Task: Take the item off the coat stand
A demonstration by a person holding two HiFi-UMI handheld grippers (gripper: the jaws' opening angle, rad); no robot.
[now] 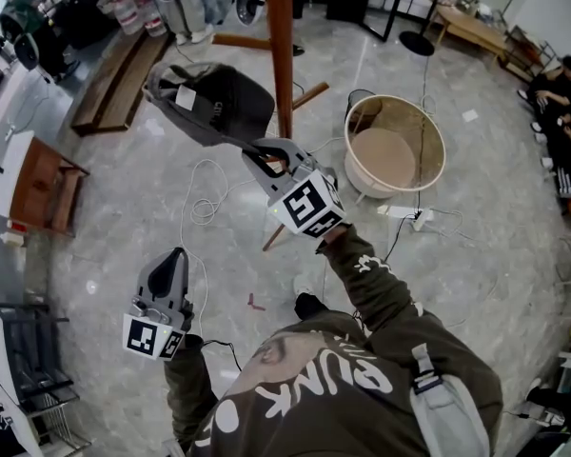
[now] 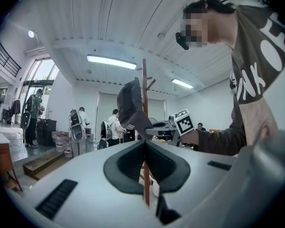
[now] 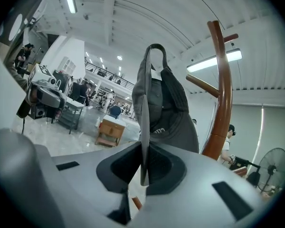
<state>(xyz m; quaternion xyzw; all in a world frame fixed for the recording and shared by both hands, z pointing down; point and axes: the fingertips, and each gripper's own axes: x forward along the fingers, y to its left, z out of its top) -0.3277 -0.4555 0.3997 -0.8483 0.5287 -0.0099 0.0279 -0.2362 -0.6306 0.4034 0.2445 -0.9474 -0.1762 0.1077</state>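
Note:
A dark grey cap [image 1: 209, 103] hangs in the air just left of the wooden coat stand [image 1: 281, 46]. My right gripper [image 1: 255, 150] is shut on the cap's brim. In the right gripper view the brim [image 3: 143, 127] stands edge-on, pinched between the jaws, and the cap's crown [image 3: 168, 106] rises in front of the stand's pole [image 3: 223, 89] and a peg [image 3: 199, 84]. My left gripper [image 1: 176, 257] is lower left, away from the cap, shut with nothing in it. From the left gripper view I see the cap [image 2: 129, 103], the pole [image 2: 145, 89] and the right gripper's marker cube [image 2: 184, 121].
A round beige basket [image 1: 428, 127] stands on the floor right of the stand, with a power strip [image 1: 404, 214] and cables [image 1: 205, 203] nearby. A wooden bench [image 1: 124, 79] and a small wooden desk [image 1: 43, 184] are at the left. People sit at the far right.

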